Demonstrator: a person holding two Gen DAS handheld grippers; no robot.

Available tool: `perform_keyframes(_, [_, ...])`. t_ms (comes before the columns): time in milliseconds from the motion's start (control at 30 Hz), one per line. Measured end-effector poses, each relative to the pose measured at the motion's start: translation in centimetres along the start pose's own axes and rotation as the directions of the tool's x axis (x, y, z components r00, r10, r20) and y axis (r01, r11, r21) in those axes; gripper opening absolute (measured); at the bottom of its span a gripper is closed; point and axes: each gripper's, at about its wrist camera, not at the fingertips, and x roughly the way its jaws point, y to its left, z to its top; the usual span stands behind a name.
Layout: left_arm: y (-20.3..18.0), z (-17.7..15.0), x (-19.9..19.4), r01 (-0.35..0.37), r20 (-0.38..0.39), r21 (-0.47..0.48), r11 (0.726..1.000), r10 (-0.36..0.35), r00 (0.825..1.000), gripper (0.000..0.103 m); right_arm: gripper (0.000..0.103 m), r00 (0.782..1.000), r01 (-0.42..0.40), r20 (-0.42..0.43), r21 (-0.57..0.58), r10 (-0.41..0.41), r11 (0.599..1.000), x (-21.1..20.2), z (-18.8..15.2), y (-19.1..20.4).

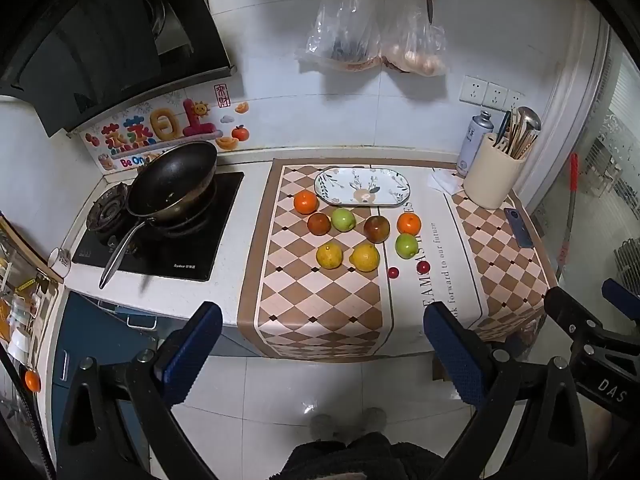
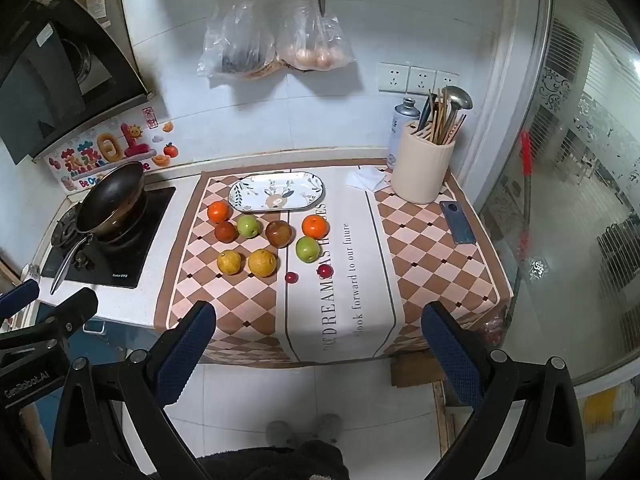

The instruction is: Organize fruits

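Observation:
Several fruits lie on a checkered mat (image 1: 320, 296) on the counter: two oranges (image 1: 305, 202) (image 2: 315, 227), two green apples (image 1: 343, 219) (image 2: 307, 250), two brown fruits (image 1: 376, 229) (image 2: 226, 231), two yellow citrus (image 1: 329, 255) (image 2: 262, 263) and two small red cherries (image 1: 394, 273) (image 2: 325, 270). An oblong floral plate (image 1: 362, 186) (image 2: 277, 192) sits empty behind them. My left gripper (image 1: 324, 356) and my right gripper (image 2: 320, 352) both hang open in front of the counter edge, well short of the fruit, holding nothing.
A black wok (image 1: 172, 184) sits on the stove at the left. A cream utensil holder (image 2: 422, 168), a spray can (image 2: 402, 128) and a phone (image 2: 458, 222) stand at the mat's right. Plastic bags (image 2: 276, 44) and red scissors hang on the wall. A person's slippers (image 2: 304, 430) show below.

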Motion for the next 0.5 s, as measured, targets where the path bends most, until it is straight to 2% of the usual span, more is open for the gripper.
perform_keyframes(500, [-0.06, -0.16, -0.05, 0.010, 0.014, -0.002, 1.000, -0.010, 1.000, 0.103, 0.103, 1.000, -0.008, -0.004, -0.006, 0.008, 1.000, -0.25, -0.14, -0.65])
